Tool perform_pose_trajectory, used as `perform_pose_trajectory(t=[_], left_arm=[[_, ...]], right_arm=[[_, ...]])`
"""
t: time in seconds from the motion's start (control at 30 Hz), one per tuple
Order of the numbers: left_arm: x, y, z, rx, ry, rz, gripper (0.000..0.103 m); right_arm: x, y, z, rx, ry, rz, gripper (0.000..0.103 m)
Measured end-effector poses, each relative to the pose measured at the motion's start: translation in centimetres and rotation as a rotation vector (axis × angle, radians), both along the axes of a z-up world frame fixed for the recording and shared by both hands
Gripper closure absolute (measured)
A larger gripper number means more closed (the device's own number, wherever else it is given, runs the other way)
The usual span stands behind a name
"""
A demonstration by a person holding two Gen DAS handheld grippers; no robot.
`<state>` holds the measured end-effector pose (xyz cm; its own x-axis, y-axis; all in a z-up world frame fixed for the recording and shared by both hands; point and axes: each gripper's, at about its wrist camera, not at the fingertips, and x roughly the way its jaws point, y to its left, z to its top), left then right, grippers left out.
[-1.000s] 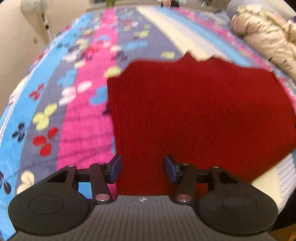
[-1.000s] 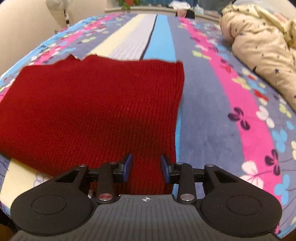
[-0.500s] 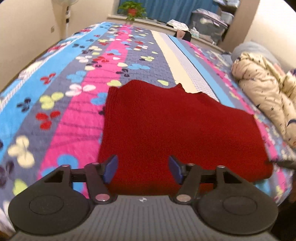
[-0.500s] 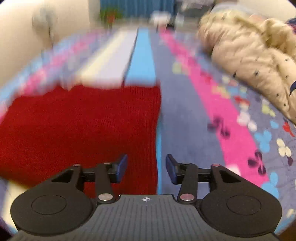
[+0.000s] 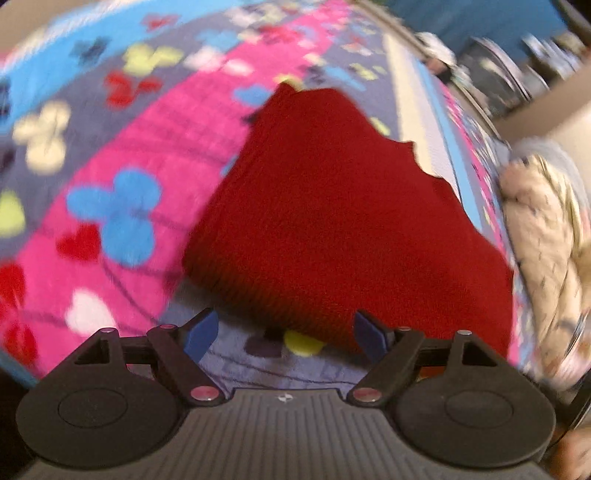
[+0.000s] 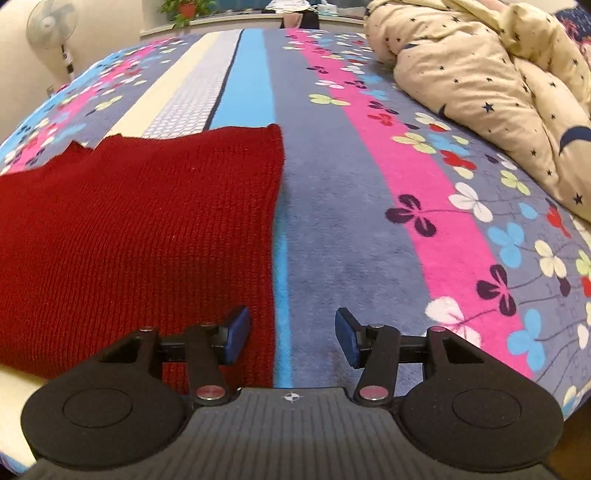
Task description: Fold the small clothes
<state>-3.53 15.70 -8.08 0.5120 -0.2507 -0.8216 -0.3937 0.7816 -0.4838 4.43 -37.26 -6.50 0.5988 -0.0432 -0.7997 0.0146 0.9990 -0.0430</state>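
A dark red knitted garment (image 5: 332,206) lies flat and folded on the flowered bedspread (image 5: 122,155). My left gripper (image 5: 284,336) is open and empty, just short of the garment's near edge. The view is blurred. In the right wrist view the garment (image 6: 140,236) fills the left half. My right gripper (image 6: 291,336) is open and empty, above the garment's right edge and the blue stripe of the bedspread (image 6: 351,206).
A cream quilt with dark stars (image 6: 491,81) is bunched at the right of the bed; it also shows in the left wrist view (image 5: 546,236). A standing fan (image 6: 51,29) and a potted plant (image 6: 184,9) are beyond the far end of the bed.
Both grippers have opened wider and pulled back off the garment. The left view has swung left and blurred; the right gripper has shifted right to the garment's edge.
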Motion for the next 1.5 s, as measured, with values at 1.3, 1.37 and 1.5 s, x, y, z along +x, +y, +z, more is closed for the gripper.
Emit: perform_pose_trajectory(t=[1.3, 1.37, 1.5], left_arm=[[1.8, 0.4, -2.1, -0.009, 0.040, 0.209, 0.018], [1.9, 0.4, -2.0, -0.002, 0.041, 0.215, 0.018], [2.1, 0.2, -1.7, 0.012, 0.032, 0.217, 0.019]], right_arm=[[-0.1, -1.4, 1.8, 0.065, -0.060, -0.042, 0.049], [-0.3, -1.6, 2.0, 0.070, -0.065, -0.048, 0.049], [-0.4, -2.2, 2.3, 0.084, -0.075, -0.060, 0.049]])
